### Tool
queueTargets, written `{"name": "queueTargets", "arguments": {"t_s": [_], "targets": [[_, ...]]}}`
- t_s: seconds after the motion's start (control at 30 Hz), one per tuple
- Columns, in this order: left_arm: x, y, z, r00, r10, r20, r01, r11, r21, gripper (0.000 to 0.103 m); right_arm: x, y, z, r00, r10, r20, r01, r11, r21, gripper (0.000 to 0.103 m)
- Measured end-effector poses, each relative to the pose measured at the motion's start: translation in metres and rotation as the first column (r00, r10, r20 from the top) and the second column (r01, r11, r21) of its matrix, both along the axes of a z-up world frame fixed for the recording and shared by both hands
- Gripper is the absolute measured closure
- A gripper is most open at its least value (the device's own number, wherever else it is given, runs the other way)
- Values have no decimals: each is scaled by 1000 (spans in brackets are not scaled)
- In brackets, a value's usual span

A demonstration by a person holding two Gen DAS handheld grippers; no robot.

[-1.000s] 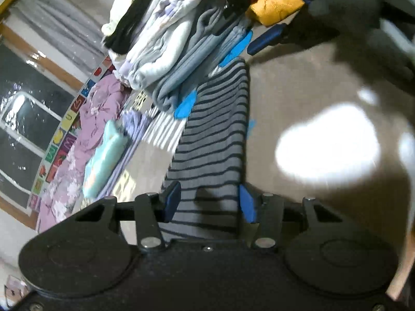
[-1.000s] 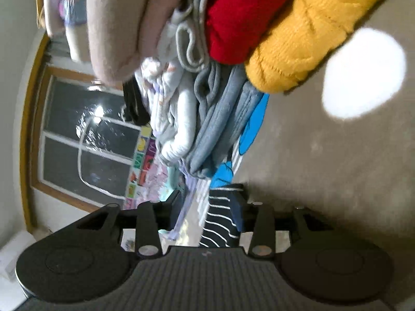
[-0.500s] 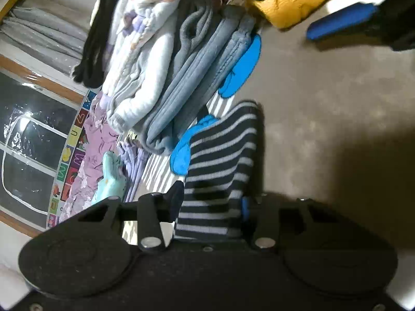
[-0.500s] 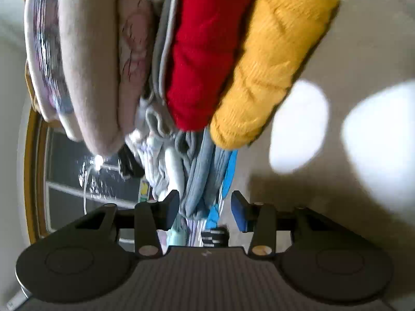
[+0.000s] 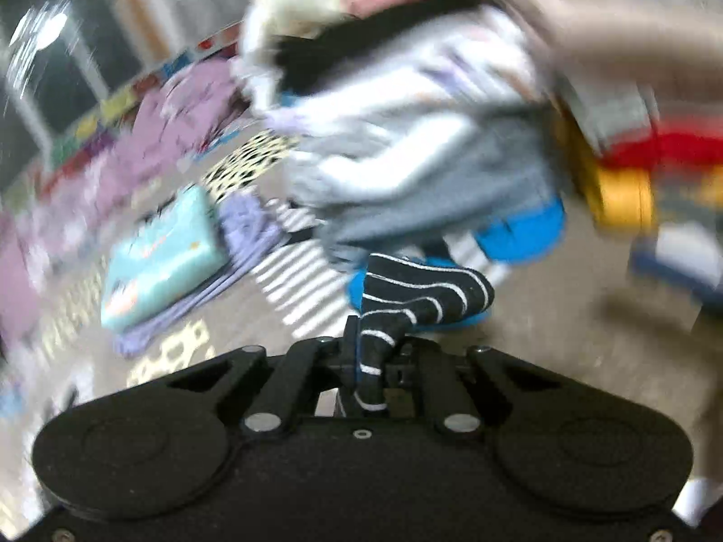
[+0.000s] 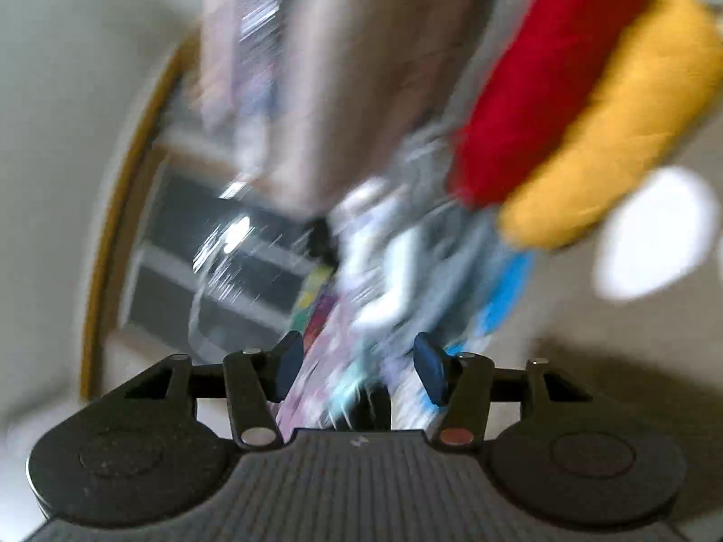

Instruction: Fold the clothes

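My left gripper (image 5: 371,354) is shut on a black garment with thin white stripes (image 5: 424,291), which bunches up just in front of the jaws above the beige floor (image 5: 542,329). Behind it lies a blue cloth (image 5: 519,230) under a pile of grey and white clothes (image 5: 420,153). My right gripper (image 6: 354,366) is open and empty, its blue pads apart. It points at a blurred stack of folded clothes, with a red one (image 6: 533,90) and a yellow one (image 6: 623,135) at the right.
In the left wrist view a folded teal garment (image 5: 162,257) lies on a lilac cloth (image 5: 244,235) at the left, with pink fabric (image 5: 135,153) behind. Red and yellow folded items (image 5: 632,180) sit at the right. A dark window (image 6: 217,262) shows in the right wrist view.
The left gripper has closed on the striped garment and swung, so the garment now bunches up short. The right gripper has let the garment go and opened wider. Both views are motion-blurred.
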State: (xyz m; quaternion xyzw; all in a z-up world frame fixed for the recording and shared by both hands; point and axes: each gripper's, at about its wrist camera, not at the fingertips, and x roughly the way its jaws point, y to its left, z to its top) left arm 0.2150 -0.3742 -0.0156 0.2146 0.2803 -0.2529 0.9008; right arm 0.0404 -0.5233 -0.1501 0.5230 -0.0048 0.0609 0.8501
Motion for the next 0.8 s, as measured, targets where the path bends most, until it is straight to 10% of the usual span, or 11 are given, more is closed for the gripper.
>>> {"name": "queueTargets", "arguments": {"t_s": [0.1,0.33,0.8], "targets": [[9,50,34,998,40,-57,-50,985,-168,100,14,50,26,992,124,-34,-129,966,-222,31],[7,153,70,987,134,-87,-156,923,-352,100,23,171,49,936,292,-199,-353,749,-561,25],[-7,295,86,960,258,-109,-277,814,-510,100,8,304,27,876,210,-434,-482,358,-800,28]]}}
